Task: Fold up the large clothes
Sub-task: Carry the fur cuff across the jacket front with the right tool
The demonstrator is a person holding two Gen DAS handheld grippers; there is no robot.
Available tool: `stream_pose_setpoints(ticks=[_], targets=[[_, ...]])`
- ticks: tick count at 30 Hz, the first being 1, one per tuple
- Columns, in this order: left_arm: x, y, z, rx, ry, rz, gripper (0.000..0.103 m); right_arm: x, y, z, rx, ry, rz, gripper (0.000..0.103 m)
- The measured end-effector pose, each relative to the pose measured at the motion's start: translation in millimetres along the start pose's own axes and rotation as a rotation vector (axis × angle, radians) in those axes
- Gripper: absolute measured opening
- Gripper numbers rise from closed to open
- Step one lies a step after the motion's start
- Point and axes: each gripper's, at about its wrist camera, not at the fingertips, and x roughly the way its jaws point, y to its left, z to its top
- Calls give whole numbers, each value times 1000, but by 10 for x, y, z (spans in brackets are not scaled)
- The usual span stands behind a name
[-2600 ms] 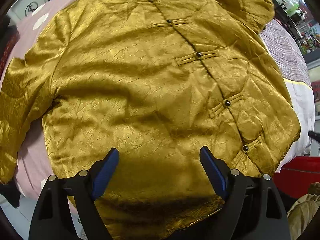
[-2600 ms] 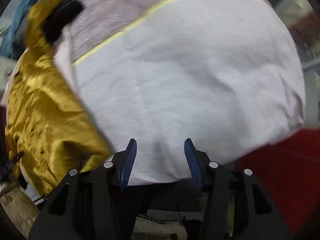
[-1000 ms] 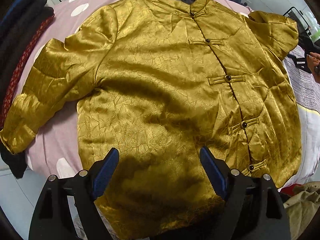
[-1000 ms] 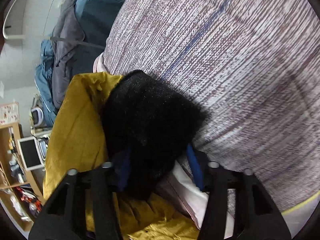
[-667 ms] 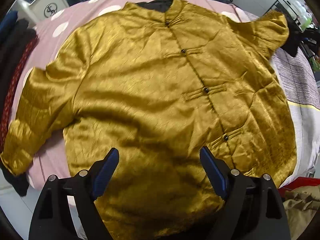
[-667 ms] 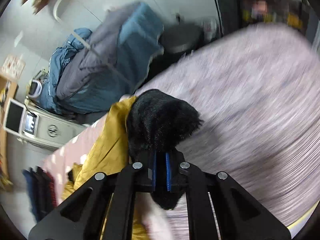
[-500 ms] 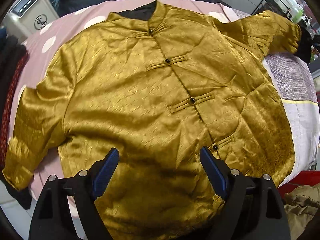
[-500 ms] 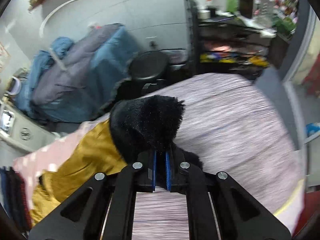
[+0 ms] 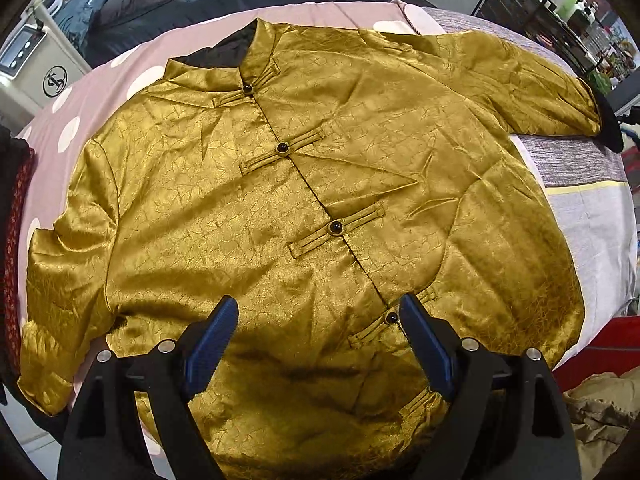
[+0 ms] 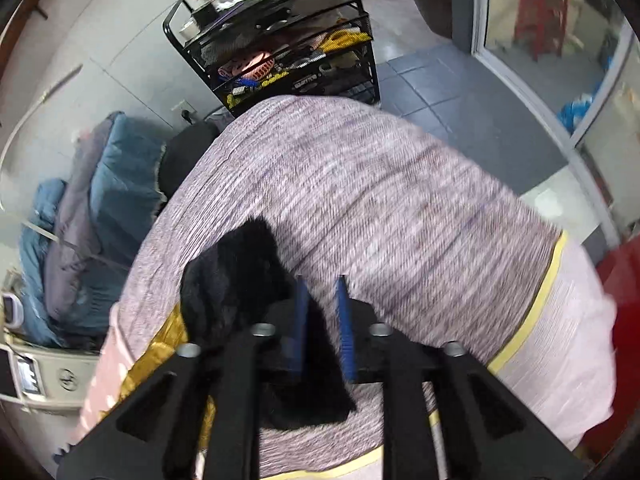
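On the bed point(image 9: 592, 216), the gold jacket point(image 9: 280, 208) lies flat with its front up and its buttons done, collar toward the far edge and hem at the near edge. One sleeve reaches out to the right edge of the bed, and its black furry cuff point(image 10: 232, 276) rests there on the striped cover. The right tongs point(image 10: 322, 320) are opening just beside that cuff; it sits to the left of the blue pads, with nothing between them that I can see. The left tongs point(image 9: 316, 344) hang wide open over the hem and hold nothing. The step looks like laying the jacket out smooth before the first fold. To do it well, I think the other sleeve point(image 9: 60, 288), bent down along the left edge of the bed, should be pulled out straight too. The wrinkles on the chest should be smoothed, so the folds come out even.
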Motion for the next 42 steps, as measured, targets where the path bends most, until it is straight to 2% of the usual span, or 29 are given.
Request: stream_pose_setpoints(ticks=[1,4,7,9,11,16,17,18,21,22,29,37,39,42], targets=[[-1,2,1,-3,1,2,81,-8,-34,-79,14,7,10,56],[7,6,-7,-12,8,15,81,-46,-101,-379,35,3,61,57],[4,17,-16,-23,11,16,81,-33,-229,-626,121,10,143,57],[9,26,-29,-33,16,12,81,35,-313,-754,200,49,220,57],[21,27,-39,-36,23,7,81,156,-346,-809,244,84,256,57],[4,29,-85,-34,19,17,81,284,-361,-739,314,14,310,57],[2,46,-101,-43,18,17,81,317,-339,-714,316,20,323,54],[4,64,-115,-51,19,17,81,344,-305,-698,309,32,322,42],[21,142,-175,-89,24,13,81,293,-165,-657,250,21,315,26],[31,174,-198,-104,27,11,81,256,-119,-642,229,18,314,24],[-11,305,-228,-148,-2,3,81,-224,182,-410,137,-65,335,20],[-14,447,-306,-181,-20,-12,81,-1,206,-478,147,-17,168,19],[-37,486,-332,-198,-26,-11,81,-57,361,-522,98,-27,158,19],[-10,593,-397,-239,-17,-7,81,-170,794,-561,-39,-52,148,19]])
